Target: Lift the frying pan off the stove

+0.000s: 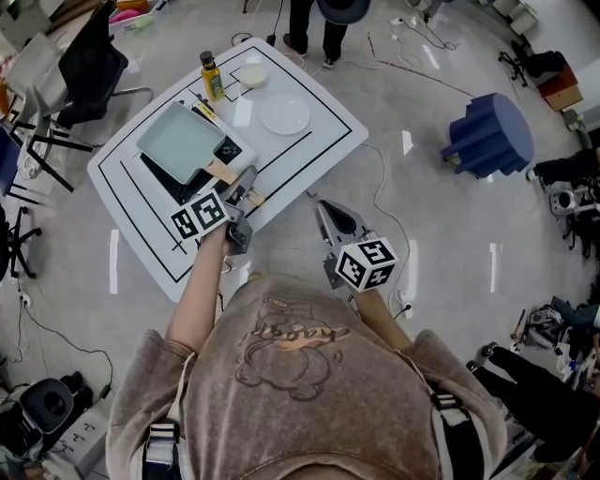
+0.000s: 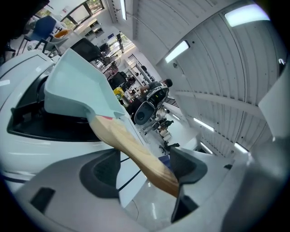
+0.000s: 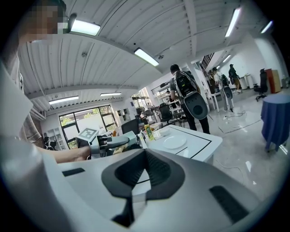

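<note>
A pale green square frying pan point(image 1: 180, 141) sits on a black stove point(image 1: 165, 174) on the white table point(image 1: 319, 122). Its wooden handle point(image 1: 223, 172) points toward me. My left gripper point(image 1: 246, 187) stands open around the end of that handle. In the left gripper view the handle point(image 2: 131, 152) runs between the jaws and touches the right pad point(image 2: 189, 165), with a gap to the left pad point(image 2: 100, 173). The pan point(image 2: 72, 86) still rests on the stove point(image 2: 45, 129). My right gripper point(image 1: 334, 220) hangs shut and empty over the floor, off the table's near corner.
On the table behind the stove stand an oil bottle point(image 1: 212, 75), a small bowl point(image 1: 251, 75) and a white plate point(image 1: 285, 114). A person point(image 1: 317, 26) stands at the far table edge. A blue stool point(image 1: 489, 136) is at the right, a chair point(image 1: 89, 66) at the left, and cables cross the floor.
</note>
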`<move>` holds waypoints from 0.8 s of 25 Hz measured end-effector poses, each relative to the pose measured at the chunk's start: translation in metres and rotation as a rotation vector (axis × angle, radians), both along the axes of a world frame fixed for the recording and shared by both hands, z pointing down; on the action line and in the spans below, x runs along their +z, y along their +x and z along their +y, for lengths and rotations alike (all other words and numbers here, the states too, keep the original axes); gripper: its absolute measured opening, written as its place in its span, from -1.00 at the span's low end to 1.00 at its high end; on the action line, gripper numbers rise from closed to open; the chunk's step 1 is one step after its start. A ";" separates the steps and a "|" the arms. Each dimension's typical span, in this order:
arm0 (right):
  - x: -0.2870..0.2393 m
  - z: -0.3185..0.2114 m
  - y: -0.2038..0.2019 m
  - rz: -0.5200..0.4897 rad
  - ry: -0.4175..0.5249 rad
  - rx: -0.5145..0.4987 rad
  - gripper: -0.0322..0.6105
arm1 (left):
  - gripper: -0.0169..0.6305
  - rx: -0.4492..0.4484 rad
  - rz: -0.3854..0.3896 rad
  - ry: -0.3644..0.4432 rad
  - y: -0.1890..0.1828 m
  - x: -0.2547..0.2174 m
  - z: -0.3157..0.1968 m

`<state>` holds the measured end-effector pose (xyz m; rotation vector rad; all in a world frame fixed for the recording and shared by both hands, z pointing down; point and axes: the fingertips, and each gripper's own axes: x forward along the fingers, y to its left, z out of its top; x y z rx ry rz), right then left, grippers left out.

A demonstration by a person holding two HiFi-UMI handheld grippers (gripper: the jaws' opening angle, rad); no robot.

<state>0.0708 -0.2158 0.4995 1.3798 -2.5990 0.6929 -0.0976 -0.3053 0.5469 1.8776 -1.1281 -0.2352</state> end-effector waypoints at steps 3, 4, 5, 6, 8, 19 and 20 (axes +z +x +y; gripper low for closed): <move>0.001 -0.005 0.003 0.003 -0.004 0.011 -0.90 | 0.05 0.024 0.029 -0.004 0.006 0.000 -0.006; 0.001 -0.007 0.004 0.003 -0.005 0.014 -0.90 | 0.05 0.028 0.038 -0.006 0.008 0.000 -0.008; 0.002 -0.008 0.005 0.003 -0.006 0.017 -0.90 | 0.05 0.031 0.046 -0.008 0.009 0.001 -0.010; 0.002 -0.010 0.005 0.004 -0.007 0.019 -0.90 | 0.05 0.033 0.054 -0.010 0.011 0.001 -0.012; 0.002 -0.012 0.006 0.005 -0.009 0.023 -0.90 | 0.03 0.033 0.073 -0.014 0.013 0.001 -0.015; 0.005 -0.021 0.012 0.011 -0.022 0.037 -0.90 | -0.27 0.049 0.218 -0.054 0.028 -0.001 -0.027; 0.005 -0.021 0.013 0.011 -0.023 0.038 -0.90 | -0.34 0.049 0.233 -0.054 0.029 -0.002 -0.028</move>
